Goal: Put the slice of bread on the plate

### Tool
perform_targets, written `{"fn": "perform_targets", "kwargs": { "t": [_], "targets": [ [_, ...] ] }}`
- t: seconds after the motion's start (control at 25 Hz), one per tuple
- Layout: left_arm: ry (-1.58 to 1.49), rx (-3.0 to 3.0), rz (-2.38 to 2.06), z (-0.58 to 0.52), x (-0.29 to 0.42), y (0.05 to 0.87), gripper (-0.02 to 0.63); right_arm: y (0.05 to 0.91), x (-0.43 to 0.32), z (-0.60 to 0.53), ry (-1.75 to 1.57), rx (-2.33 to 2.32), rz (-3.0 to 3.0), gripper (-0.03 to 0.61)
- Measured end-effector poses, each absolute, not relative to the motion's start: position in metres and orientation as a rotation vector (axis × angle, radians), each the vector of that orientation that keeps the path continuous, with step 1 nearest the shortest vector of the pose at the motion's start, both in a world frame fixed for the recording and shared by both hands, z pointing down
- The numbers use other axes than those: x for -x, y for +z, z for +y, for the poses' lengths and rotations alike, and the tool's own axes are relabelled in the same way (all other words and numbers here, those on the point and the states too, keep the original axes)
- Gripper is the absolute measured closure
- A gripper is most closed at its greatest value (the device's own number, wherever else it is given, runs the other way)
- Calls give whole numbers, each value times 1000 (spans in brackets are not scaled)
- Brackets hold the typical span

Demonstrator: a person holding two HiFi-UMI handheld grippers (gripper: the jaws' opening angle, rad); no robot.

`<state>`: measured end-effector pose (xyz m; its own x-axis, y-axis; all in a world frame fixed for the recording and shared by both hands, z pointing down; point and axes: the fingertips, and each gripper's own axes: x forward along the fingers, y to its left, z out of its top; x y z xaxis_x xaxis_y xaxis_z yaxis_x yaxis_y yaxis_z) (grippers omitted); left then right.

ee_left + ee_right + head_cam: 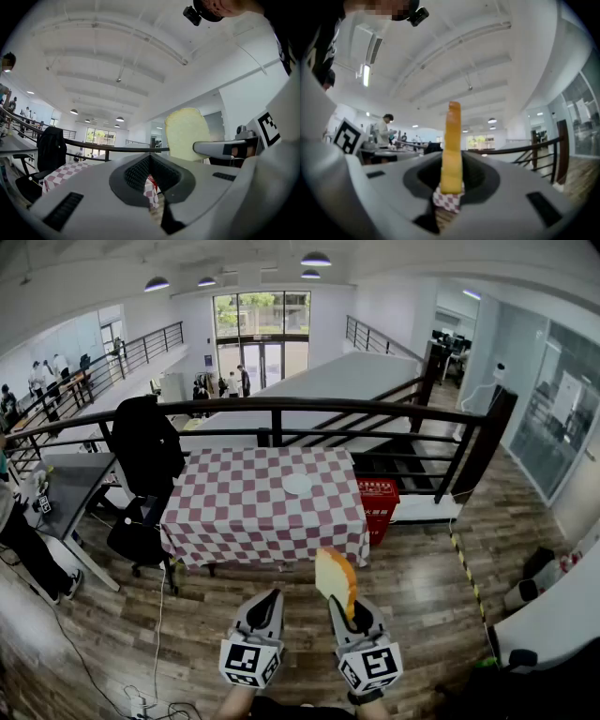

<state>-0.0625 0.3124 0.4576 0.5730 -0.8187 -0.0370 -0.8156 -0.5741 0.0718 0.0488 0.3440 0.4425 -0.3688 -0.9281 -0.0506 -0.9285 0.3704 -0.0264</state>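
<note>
Checkered table (pixel 244 512) beyond — right gripper (pixel 351 608) snug on upright bread slice (pixel 335 579)

Plate (pixel 297 485) on table (pixel 234 517), beyond bread slice (pixel 336 579) upright in right gripper (pixel 351 613).

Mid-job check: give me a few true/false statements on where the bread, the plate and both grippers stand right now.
1. The right gripper is clamped on the slice of bread, which stands on edge. True.
2. The slice of bread already lies on the plate. False: it is in the right gripper, short of the table, and nothing lies on the plate.
3. The left gripper carries a second slice. False: its jaws are together with nothing between them.
4. The plate sits on the checkered tablecloth. True.
</note>
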Motion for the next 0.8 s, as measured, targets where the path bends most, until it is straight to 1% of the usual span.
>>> {"fn": "perform_targets", "kwargs": {
  "t": [0.24, 0.44, 0.64, 0.8],
  "targets": [
    [-36, -2726, -1392, 298, 38, 481, 595, 462, -62, 325, -84, 1698, 2573, 482],
    [-31, -2685, -1381, 252, 35, 501, 595, 483, -57, 282, -128, 1679, 2619, 483],
    [-42, -2656, -1332, 166, 35, 528, 596, 505, -52, 207, -169, 1719, 2627, 483],
    [-61, -2672, -1305, 70, 44, 522, 595, 511, -48, 118, -254, 1746, 2579, 483]
  ]
}}
